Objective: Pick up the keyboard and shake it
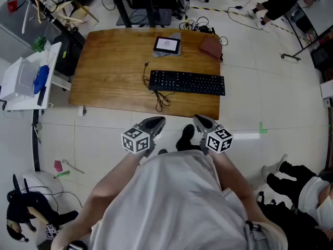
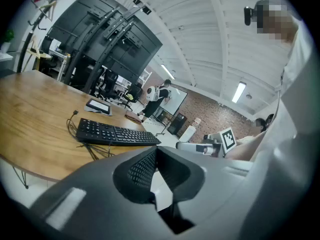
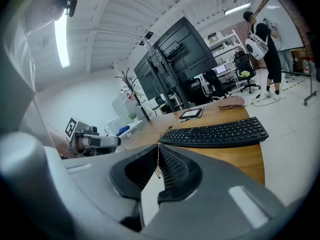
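Note:
A black keyboard (image 1: 187, 82) lies flat near the front right edge of the wooden table (image 1: 109, 72), its cable coiled at its left end. It also shows as the keyboard (image 2: 116, 134) in the left gripper view and the keyboard (image 3: 215, 132) in the right gripper view. My left gripper (image 1: 157, 123) and right gripper (image 1: 198, 121) hang side by side in front of the table, close to my body and short of the table edge. Both are shut with nothing between the jaws. The left gripper (image 2: 156, 149) and right gripper (image 3: 158, 146) point toward the table.
A tablet (image 1: 167, 45) and a brown cloth (image 1: 210, 48) lie at the back of the table. A white cart (image 1: 26, 79) stands to the left. Cables and chairs lie beyond the table. Another person (image 1: 304, 191) sits at the lower right.

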Demonstrator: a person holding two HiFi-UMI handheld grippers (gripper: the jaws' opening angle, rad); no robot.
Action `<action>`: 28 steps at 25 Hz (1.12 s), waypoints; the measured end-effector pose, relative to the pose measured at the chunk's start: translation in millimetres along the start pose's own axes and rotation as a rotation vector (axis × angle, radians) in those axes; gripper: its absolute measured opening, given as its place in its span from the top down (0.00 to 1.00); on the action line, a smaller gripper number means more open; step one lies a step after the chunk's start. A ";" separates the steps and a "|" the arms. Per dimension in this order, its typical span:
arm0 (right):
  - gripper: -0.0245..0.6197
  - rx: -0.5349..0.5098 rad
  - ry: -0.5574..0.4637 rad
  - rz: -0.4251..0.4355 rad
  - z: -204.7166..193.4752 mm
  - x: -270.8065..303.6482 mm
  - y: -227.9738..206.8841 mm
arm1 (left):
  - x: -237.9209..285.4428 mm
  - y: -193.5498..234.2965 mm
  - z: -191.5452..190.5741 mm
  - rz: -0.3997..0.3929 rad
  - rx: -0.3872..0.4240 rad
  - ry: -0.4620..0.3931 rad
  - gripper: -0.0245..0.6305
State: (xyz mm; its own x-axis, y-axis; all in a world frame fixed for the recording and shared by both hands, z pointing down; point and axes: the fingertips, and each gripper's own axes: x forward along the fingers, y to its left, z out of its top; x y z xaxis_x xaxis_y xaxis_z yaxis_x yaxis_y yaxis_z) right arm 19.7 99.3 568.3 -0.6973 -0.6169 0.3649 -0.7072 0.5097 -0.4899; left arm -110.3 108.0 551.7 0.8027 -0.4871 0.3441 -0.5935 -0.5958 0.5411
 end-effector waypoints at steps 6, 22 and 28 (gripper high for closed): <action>0.93 0.016 0.013 0.003 38.7 6.1 -74.1 | 72.1 8.6 34.0 0.009 -0.011 0.030 0.96; 0.91 0.096 0.058 -0.102 61.5 1.1 -183.0 | 81.3 113.5 62.8 0.255 -0.141 0.086 0.96; 0.89 0.120 0.091 -0.203 60.1 0.6 -203.5 | 60.8 179.3 61.3 0.338 -0.176 0.134 0.86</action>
State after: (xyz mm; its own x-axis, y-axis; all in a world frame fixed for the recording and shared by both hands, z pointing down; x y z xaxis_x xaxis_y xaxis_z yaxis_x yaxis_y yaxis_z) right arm 170.3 -40.8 620.6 -0.5536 -0.6400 0.5329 -0.8190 0.3023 -0.4877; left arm -171.5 -67.6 622.6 0.5711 -0.5422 0.6163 -0.8158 -0.2919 0.4992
